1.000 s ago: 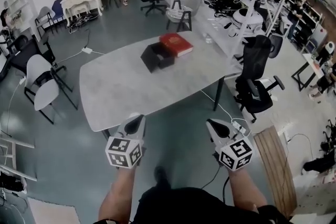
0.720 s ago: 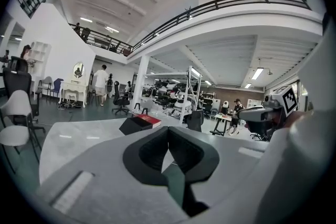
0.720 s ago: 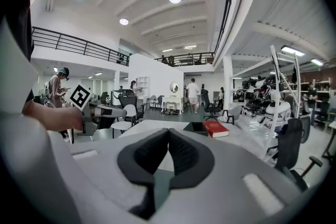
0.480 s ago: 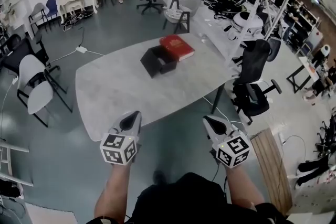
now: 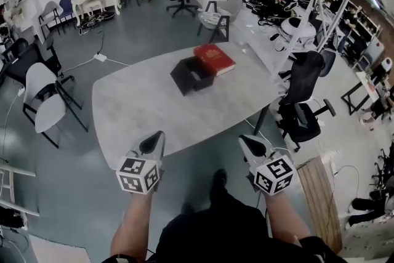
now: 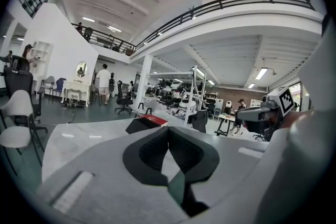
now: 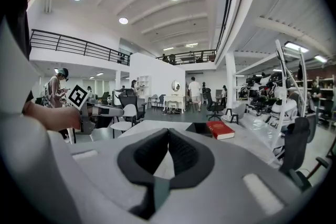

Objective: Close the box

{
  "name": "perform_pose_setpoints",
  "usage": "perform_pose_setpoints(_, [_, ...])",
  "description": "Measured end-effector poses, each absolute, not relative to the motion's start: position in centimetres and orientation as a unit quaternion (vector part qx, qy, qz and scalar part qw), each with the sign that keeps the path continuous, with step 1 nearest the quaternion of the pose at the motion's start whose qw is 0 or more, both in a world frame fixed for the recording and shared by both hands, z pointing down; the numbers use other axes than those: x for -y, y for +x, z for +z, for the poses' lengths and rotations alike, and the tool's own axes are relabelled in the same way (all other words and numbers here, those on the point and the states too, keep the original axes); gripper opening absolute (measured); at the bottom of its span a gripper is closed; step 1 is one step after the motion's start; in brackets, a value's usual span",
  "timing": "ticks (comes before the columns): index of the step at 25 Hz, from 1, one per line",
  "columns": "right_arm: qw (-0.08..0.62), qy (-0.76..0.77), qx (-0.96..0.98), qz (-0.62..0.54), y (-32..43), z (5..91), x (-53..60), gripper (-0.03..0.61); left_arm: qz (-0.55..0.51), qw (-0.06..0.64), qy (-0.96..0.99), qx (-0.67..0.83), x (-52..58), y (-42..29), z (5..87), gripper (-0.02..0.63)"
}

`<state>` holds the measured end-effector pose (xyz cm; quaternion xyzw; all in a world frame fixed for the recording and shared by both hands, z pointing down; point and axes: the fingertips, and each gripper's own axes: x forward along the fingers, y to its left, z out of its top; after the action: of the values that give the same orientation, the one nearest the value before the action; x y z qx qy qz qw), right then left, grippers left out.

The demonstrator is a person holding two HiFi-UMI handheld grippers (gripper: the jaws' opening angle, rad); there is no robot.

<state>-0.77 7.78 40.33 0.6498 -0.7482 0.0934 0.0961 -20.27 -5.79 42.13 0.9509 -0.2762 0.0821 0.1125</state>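
An open black box with its red lid folded back sits on the far part of the grey table. It shows small in the left gripper view as the box with the lid, and in the right gripper view as the box with the lid. My left gripper and right gripper hang just off the table's near edge, far from the box. Both are shut with nothing between the jaws.
A white chair stands left of the table, a black office chair to its right. A wooden board and cables lie on the floor at the right. Desks, shelves and people fill the back of the hall.
Both grippers and the head camera have moved forward toward the table; its near edge now lies closer to the jaw tips. Jaws stay shut.
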Motion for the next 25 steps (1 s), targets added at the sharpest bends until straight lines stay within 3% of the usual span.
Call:
perform_pose_setpoints(11, [0.087,0.612,0.781,0.086,7.0,41.5,0.9,0.002,0.103,0.113,0.936,0.318,12.7,-12.8,43.2,0.011])
perform_pose_setpoints(25, [0.075,0.569,0.811,0.113,29.0,44.4,9.6,0.002,0.137,0.126,0.913,0.364,19.4,8.0,43.7,0.011])
